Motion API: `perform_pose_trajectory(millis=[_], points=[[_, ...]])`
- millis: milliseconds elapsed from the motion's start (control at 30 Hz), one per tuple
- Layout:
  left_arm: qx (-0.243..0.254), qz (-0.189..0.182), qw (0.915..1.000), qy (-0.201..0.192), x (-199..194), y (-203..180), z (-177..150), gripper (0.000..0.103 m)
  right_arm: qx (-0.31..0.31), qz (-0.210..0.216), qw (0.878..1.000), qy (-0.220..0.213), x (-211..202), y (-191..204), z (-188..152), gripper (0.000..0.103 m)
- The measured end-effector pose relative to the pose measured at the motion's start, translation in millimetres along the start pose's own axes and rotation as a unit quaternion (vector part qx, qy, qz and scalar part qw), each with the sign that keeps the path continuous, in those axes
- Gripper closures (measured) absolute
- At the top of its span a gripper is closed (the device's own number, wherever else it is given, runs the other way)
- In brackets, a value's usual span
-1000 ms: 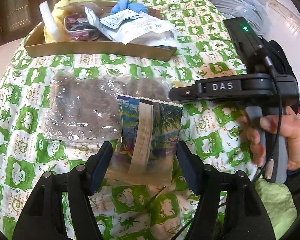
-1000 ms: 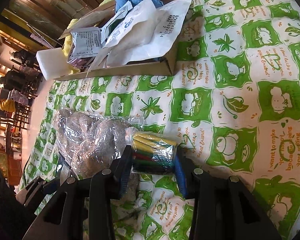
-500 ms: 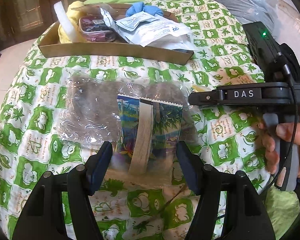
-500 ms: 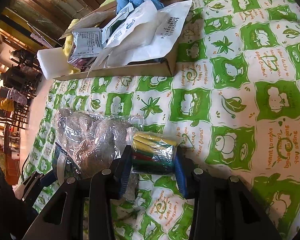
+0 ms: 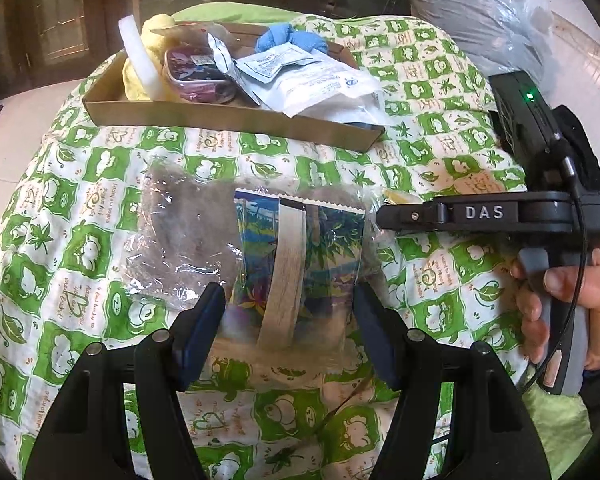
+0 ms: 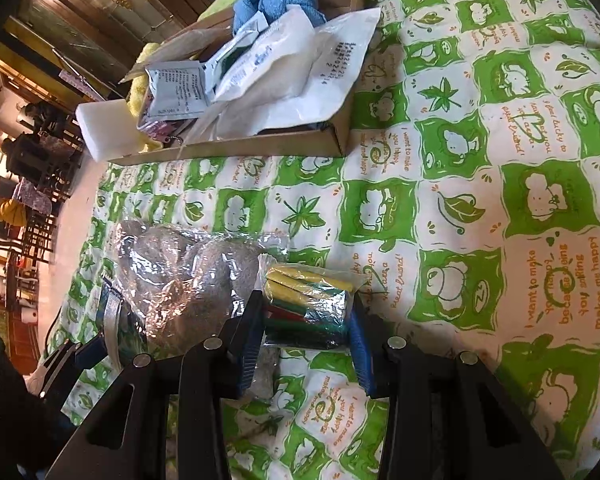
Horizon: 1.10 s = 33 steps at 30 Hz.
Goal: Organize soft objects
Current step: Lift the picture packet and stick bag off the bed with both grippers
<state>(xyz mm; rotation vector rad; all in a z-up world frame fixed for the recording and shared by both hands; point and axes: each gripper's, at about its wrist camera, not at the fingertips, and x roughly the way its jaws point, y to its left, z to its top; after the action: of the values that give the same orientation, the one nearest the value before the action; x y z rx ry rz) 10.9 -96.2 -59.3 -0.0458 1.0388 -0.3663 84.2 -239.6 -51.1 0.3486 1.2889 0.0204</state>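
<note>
- We see the left tool with its jaws set against both side edges of a printed sachet; the pads press its lower corners, so we read this as a grip.
- The sachet is flat and rectangular, with a serrated top edge, a glossy leaf-and-flower print in blue and green, and a pale strip running down its middle.
- The sachet lies on top of a clear bag of grey fibre. That bag is crinkled, shiny film around a soft, fuzzy mass; it rests on the quilt.
- We see the right tool closed on a small clear packet of coloured strips, a pad on each side. The strips are yellow, red and green, stacked flat inside wrinkled film.
- The packet sits just beside the grey-fibre bag, on its right in the right wrist view.
- The quilt is a soft cotton surface printed in green and white squares with leaves and cartoon figures.
- A shallow cardboard tray stands behind these items on the quilt. It holds white pouches, a blue cloth, a yellow cloth and a white foam block.
- A hand holds the right tool's grey handle.
</note>
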Motion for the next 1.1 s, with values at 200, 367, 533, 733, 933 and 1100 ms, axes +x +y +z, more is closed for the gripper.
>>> perform_pose_trajectory(millis=[200,367,533,733,933,1100], points=[[0.001,0.005,1.0000,0.003,1.7,-0.5,0.1,0.038,-0.001,0.002,1.000,0.002,-6.4,3.4,-2.7,0.064],[0.002,0.010,0.9999,0.008,4.3,-0.1,0.1,0.038,-0.008,0.001,1.000,-0.003,-13.8,5.1,-4.1,0.064],[0.003,0.019,0.9998,0.011,6.8,-0.2,-0.6,0.038,-0.012,-0.008,1.000,-0.009,-20.4,4.7,-5.9,0.064],[0.005,0.028,0.9995,0.013,7.8,-0.5,-1.8,0.038,-0.013,-0.011,1.000,-0.013,-25.1,4.8,-6.9,0.064],[0.007,0.033,0.9993,0.013,7.8,-0.6,-1.6,0.038,-0.015,-0.014,1.000,-0.015,-26.2,5.6,-6.9,0.064],[0.007,0.034,0.9993,0.013,8.0,-1.2,-1.5,0.038,-0.015,-0.018,1.000,-0.015,-25.8,6.6,-7.0,0.064]])
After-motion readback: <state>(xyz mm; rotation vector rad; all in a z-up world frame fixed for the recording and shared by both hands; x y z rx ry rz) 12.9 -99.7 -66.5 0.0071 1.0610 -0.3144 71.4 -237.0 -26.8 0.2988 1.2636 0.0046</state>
